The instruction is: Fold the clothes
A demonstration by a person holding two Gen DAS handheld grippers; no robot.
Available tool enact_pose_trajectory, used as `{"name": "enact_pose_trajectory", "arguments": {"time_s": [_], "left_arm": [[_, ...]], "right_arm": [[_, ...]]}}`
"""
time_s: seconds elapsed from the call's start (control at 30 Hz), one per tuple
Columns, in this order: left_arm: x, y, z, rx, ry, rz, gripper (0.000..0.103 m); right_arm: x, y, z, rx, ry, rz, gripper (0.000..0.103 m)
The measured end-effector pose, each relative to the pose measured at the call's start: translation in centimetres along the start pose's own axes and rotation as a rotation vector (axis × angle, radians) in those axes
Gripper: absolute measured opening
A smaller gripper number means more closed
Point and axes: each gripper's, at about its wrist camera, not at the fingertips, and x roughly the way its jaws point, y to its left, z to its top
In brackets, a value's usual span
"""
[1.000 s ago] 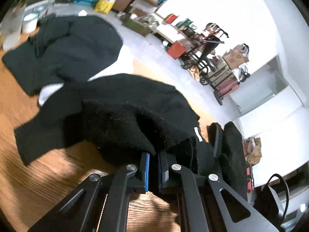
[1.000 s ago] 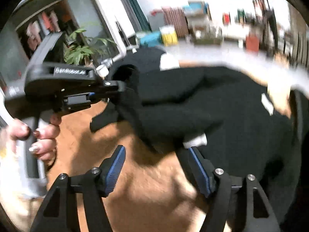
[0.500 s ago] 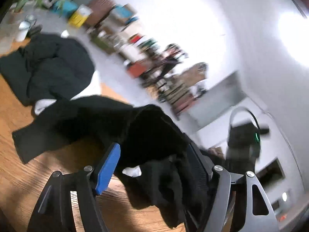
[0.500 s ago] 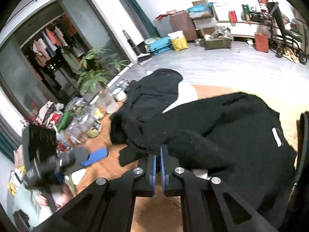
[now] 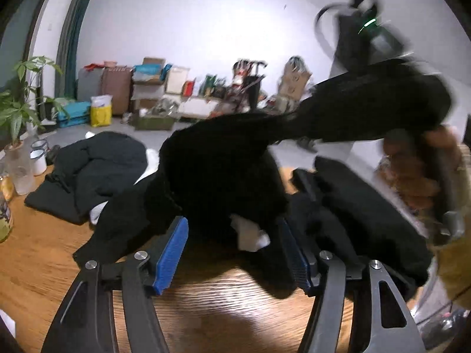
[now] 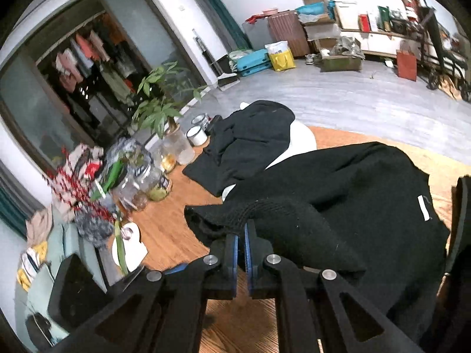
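A black knit sweater [image 6: 368,194] with a small white tag lies crumpled on the wooden table [image 5: 206,309]. My right gripper [image 6: 241,232] is shut on its ribbed cuff and holds that sleeve [image 5: 368,108] up off the table. A person's hand [image 5: 418,176] shows blurred beside the raised sleeve. My left gripper [image 5: 232,225] sits low over the table with its jaws apart and closing. A fold of the sweater [image 5: 223,182] with a white label lies between its blue pads [image 5: 172,260], which do not press on it.
A second heap of black clothing [image 6: 250,141] over something white lies further back on the table. Enamel mugs [image 6: 197,135], glass jars [image 6: 159,188] and a potted plant [image 6: 159,111] crowd the table's left edge. Boxes and bags line the far wall.
My left gripper let go of the sweater, opened, rolled and swung sideways. My right gripper shut on the cuff and rose with it, stretching the sleeve upward.
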Motion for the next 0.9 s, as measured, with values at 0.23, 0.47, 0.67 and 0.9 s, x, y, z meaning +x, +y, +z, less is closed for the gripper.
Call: {"name": "enact_pose_trajectory", "arguments": {"time_s": [0.23, 0.47, 0.67, 0.9], "left_arm": [[3.3, -1.0, 1.4, 0.045, 0.045, -0.002, 0.048], [6.2, -0.6, 1.8, 0.044, 0.16, 0.032, 0.003], [3.3, 2.5, 0.5, -0.325, 0.28, -0.15, 0.003], [-8.9, 9.9, -4.3, -0.822, 0.433, -0.357, 0.003]], "right_arm": [[-1.3, 0.3, -0.1, -0.032, -0.007, -0.029, 0.005], [-2.3, 0.5, -0.2, -0.042, -0.025, -0.051, 0.005], [-5.1, 2.7, -2.0, -0.181, -0.121, -0.305, 0.076], [-11.2, -0.5, -9.5, -0.248, -0.101, -0.522, 0.087]]}}
